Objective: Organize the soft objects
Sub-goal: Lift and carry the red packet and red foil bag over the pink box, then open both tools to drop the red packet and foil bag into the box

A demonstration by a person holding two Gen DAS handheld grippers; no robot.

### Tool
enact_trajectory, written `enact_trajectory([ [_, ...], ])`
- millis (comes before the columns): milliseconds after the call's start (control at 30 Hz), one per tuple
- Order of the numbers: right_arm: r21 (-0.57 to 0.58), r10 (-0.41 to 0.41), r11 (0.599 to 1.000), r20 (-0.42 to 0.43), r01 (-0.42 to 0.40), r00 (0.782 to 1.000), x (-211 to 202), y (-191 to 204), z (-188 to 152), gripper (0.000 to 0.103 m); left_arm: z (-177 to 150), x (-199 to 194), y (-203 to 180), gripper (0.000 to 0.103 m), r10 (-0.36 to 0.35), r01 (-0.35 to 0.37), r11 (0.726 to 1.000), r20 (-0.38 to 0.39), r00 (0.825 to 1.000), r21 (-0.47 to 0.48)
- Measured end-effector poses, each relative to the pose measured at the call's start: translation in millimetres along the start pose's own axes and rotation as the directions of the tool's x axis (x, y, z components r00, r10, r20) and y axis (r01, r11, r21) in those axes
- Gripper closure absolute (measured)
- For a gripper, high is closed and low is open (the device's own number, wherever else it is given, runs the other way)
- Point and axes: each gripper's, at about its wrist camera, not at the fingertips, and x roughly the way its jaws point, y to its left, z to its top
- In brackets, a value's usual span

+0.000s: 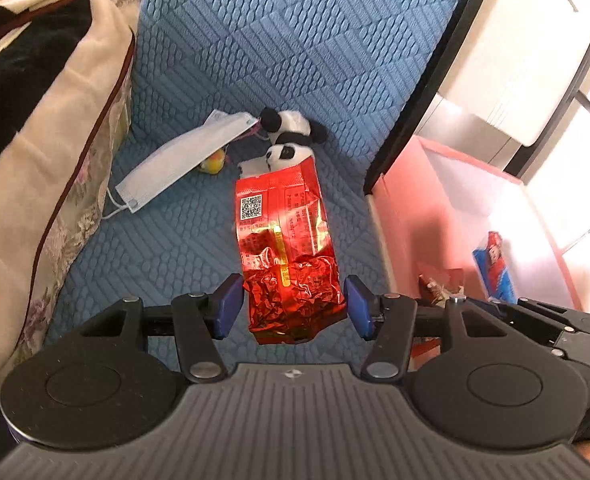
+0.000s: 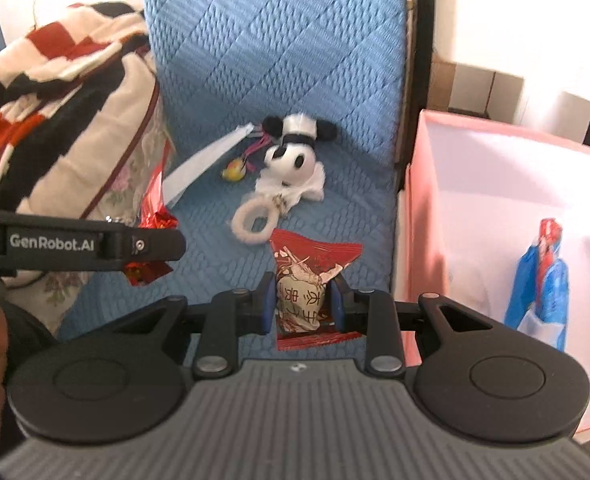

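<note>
Left gripper (image 1: 293, 306) clamps a crinkled red foil pouch (image 1: 285, 252); right gripper (image 2: 301, 304) clamps a small red-and-white snack packet (image 2: 307, 280). Slick foil could slip free short of the pink fabric bin (image 2: 427, 220) on the right.

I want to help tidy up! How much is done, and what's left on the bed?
Done: a blue packet is in the pink box. In hand: the left tool holds a red foil bag, the right tool a small snack packet. Left: the panda toy, face mask and white ring.
</note>
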Motion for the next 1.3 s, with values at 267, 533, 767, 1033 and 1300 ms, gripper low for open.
enact_trajectory([
  [267,0.004,-0.007,1.0,0.058,0.007,0.998,-24,-16,17,0.072,6,-9,-18,0.042,-0.056,0.056,0.998,0.03,0.998,0.024],
  [533,0.006,-0.015,1.0,0.107,0.014,0.994,-47,-39,29,0.072,12,-18,-47,0.042,-0.078,0.075,0.996,0.074,0.994,0.044],
  [767,0.017,-0.018,1.0,0.147,0.015,0.989,-70,-64,39,0.072,17,-28,-74,0.042,-0.075,0.069,0.996,0.103,0.992,0.064],
  [1033,0.018,-0.034,0.999,0.163,0.031,0.986,-88,-94,46,0.072,28,-35,-115,0.042,-0.101,0.092,0.993,0.134,0.986,0.074],
  [1300,0.034,-0.077,0.997,0.136,0.073,0.988,-92,-127,41,0.072,32,-22,-153,0.042,-0.12,0.109,0.989,0.117,0.986,0.097],
])
